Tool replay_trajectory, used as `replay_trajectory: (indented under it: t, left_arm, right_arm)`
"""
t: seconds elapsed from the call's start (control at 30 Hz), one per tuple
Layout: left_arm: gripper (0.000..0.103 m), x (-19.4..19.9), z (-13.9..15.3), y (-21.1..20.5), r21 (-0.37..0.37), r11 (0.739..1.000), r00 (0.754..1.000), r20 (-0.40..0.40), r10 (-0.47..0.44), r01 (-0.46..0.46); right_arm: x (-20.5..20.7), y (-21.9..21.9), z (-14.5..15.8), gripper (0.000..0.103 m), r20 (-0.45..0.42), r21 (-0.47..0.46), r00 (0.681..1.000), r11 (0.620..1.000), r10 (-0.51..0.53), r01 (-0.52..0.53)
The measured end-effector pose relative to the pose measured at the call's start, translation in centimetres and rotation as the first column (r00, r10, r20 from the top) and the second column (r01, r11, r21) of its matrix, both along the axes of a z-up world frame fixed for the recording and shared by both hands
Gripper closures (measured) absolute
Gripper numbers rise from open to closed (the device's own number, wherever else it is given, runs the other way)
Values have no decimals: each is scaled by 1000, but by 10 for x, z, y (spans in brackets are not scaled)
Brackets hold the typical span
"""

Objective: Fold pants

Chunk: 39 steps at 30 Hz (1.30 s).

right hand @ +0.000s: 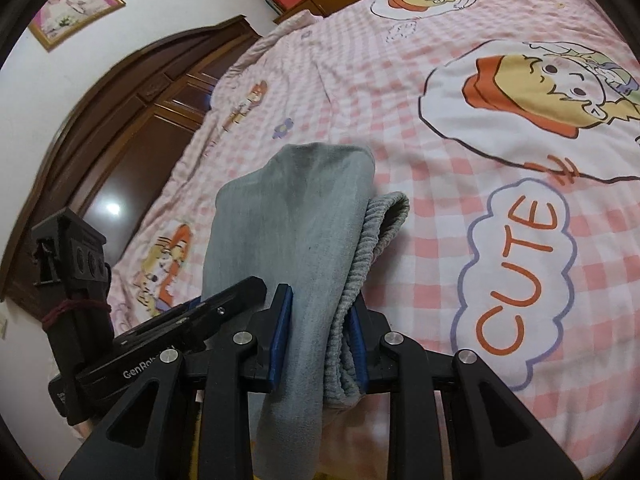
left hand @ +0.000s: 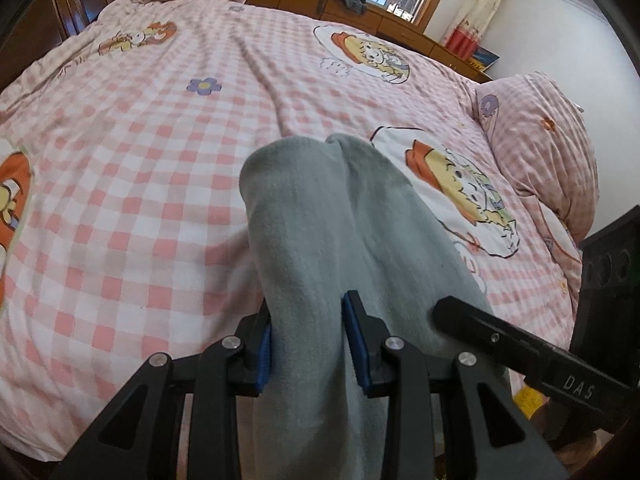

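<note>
Black linkage arms fill the bottom of both wrist views, and between them the blue pads of each set of tongs are pressed on grey cloth. From the left wrist camera, the left tongs (left hand: 307,344) stand narrowly parted and clamped on a fold of the grey pants (left hand: 320,216), which run from the 6 o'clock edge up to a rounded end near the centre; the cloth below the pads is cut off by the frame, so how much hangs there cannot be told. At 4 o'clock a black finger of the other tool lies against the pants, with its body, marked with letters, cut by the lens rim. From the right wrist camera, the right tongs (right hand: 318,338) are likewise narrowly parted and gripping the pants (right hand: 288,216), here with the ribbed waistband (right hand: 380,220) bunched against the pad on the 3 o'clock side. The left tool's finger shows at 8 o'clock, its printed label partly hidden behind the linkage. The pants lie draped over both tongs above the pink checked bedspread (left hand: 132,184); whether their far end touches the bed is unclear, and both frames are a little blurred. A pillow (left hand: 544,148) sits at 3 o'clock in the left view, half cut off. Dark wooden panelling (right hand: 132,148) curves at 9 o'clock in the right view, and a framed picture (right hand: 76,8) hangs at 10 o'clock, its subject too small to read.
</note>
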<state>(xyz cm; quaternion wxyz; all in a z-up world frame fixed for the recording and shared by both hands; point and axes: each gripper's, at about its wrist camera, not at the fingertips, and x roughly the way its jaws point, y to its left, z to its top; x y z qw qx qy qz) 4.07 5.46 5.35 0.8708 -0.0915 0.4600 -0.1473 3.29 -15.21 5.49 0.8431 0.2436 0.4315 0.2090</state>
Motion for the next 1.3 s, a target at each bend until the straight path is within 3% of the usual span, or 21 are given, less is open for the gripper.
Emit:
replay_trajectory:
  t: [0.3,0.47,0.63,0.73,0.83,0.97,1.07,1.17,1.3]
  left_arm:
    - [66,1,-16,11,-46,999,1000,3,4,-4]
    - [65,0,-13,9,-29,1000,1000,4,12,-12]
    - [69,-3,-5,8,-25,999,999,29,21,-20]
    - [72,-2,7,10,-39,999,997,72,27,-24]
    - [72,2,19,12,-37,999,991,130,33,-29]
    - [68,20,7,13,-15,999,995,96,30,-28]
    - [58,31,-12,11,39,999,998,51,35,-37]
    - [54,24,-6,12,57,997,995,85,44,-48]
    - [54,19,20,14,83,994,983,178,50,-65]
  right_arm:
    - [0,1,-14,74,-2,-54,1000,999,-1,1]
    - [-1,1,-14,74,4,-71,1000,997,1,-1]
    - [-5,9,0,74,72,-113,997,994,22,-13]
    - [-3,11,19,74,160,-130,986,991,35,-15]
    - [2,12,27,74,193,-134,980,991,43,-16]
    - [21,12,2,74,102,-152,994,988,42,-26]
    - [25,7,-17,72,50,-144,999,990,22,-15]
    - [19,-3,-6,71,53,-142,999,990,-3,11]
    - [13,-10,29,71,181,-173,983,983,-30,62]
